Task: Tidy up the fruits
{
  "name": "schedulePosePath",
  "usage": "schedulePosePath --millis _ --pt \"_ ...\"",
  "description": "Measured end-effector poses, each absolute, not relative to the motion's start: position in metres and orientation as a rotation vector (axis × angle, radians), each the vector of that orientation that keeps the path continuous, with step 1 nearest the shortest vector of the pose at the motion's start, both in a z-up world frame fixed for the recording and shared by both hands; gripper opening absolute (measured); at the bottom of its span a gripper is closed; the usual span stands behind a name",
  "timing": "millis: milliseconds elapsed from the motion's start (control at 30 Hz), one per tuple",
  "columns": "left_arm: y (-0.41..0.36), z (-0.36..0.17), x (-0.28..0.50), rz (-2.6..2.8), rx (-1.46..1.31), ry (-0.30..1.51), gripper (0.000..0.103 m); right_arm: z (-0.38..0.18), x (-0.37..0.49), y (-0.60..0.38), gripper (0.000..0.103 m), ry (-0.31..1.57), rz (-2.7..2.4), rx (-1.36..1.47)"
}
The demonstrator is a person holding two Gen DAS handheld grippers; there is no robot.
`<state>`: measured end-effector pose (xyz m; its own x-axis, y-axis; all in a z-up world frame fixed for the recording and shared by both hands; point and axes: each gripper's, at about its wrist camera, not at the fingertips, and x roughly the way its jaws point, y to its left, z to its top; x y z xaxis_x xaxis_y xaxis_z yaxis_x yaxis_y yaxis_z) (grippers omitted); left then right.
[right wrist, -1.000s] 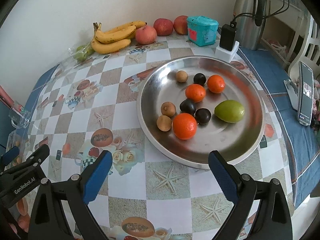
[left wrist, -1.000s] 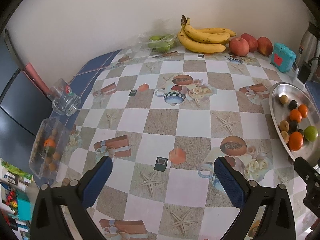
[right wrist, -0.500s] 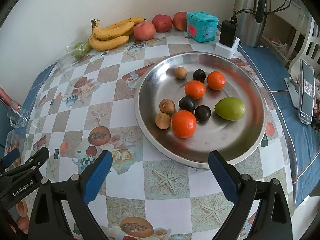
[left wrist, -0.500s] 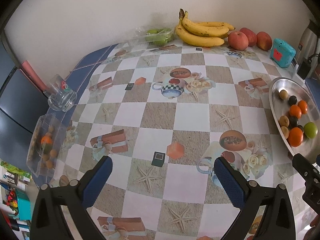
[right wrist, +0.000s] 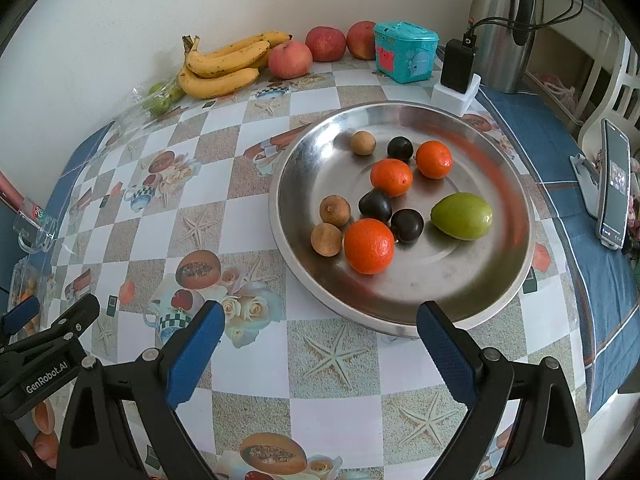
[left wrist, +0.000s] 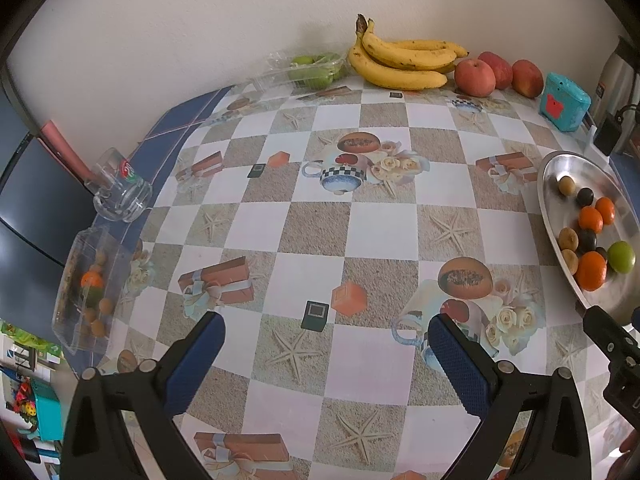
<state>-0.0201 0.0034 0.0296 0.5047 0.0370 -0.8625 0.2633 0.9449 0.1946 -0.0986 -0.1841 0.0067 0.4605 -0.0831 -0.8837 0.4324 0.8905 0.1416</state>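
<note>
The left gripper (left wrist: 326,346) is held wide open above the worktop (left wrist: 384,232), its blue fingers (left wrist: 460,360) spread with nothing between them. The right gripper (right wrist: 318,340) is likewise spread wide and empty, its fingers (right wrist: 444,354) poised just before the near rim of the steel tray (right wrist: 472,292).

On the tray three oranges are seen, the largest (right wrist: 369,245) nearest the gripper, with two more (right wrist: 391,177) (right wrist: 434,159) behind it. Three dark fruits (right wrist: 375,205) (right wrist: 407,225) (right wrist: 400,149) and three brown fruits (right wrist: 335,210) (right wrist: 326,239) (right wrist: 363,143) lie among them, and a green fruit (right wrist: 461,216) rests to the right, apart from the rest.

Against the wall a bunch of bananas (left wrist: 404,64) is set, with three apples (left wrist: 476,78) beside it and a clear bag of green fruit (left wrist: 316,68) on its other side. A teal box (right wrist: 406,56) stands next to the apples, followed by a charger (right wrist: 458,68) and a steel flask (right wrist: 504,20). A phone (right wrist: 614,188) is propped on a stand at the right edge.

At the left edge, in the left wrist view, a glass mug (left wrist: 120,192) lies tilted, and a clear container (left wrist: 86,288) holding small fruits is found near it.
</note>
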Motion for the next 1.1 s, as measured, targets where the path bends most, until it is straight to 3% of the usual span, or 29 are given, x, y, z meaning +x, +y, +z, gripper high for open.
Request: schedulePosePath --millis 1100 --pt "0.0025 0.0270 -0.0202 -0.142 0.322 1.044 0.103 0.0023 -0.0971 -0.1837 0.097 1.071 -0.320 0.370"
